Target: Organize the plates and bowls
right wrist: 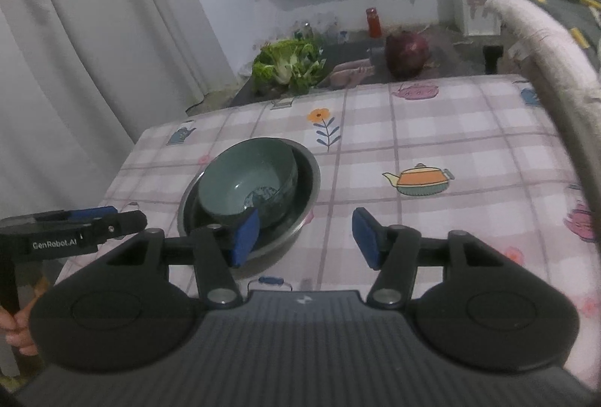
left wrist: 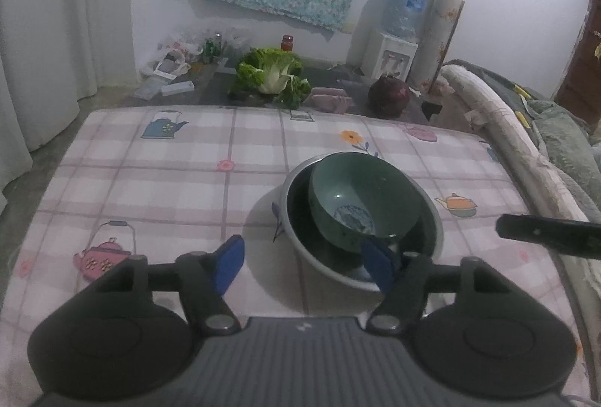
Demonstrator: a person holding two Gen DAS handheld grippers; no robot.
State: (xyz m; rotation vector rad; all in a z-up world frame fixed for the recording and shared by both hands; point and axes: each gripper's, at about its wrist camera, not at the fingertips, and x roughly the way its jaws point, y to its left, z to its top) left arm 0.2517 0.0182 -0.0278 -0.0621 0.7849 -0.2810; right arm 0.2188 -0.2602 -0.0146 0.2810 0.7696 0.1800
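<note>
Just ahead of our left claw (left wrist: 302, 264), wide and empty, sits the green bowl (left wrist: 360, 200) inside the metal bowl (left wrist: 300, 249); our right claw (right wrist: 306, 238), equally empty, has them to its left.

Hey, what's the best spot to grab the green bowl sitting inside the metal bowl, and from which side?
Probably the green bowl's raised near rim, one finger inside and one outside, coming from above. It leans tilted inside the metal bowl, whose wall hides its lower sides, so only the rim stands clear. Both the left gripper and the right gripper are open, holding nothing.
</note>
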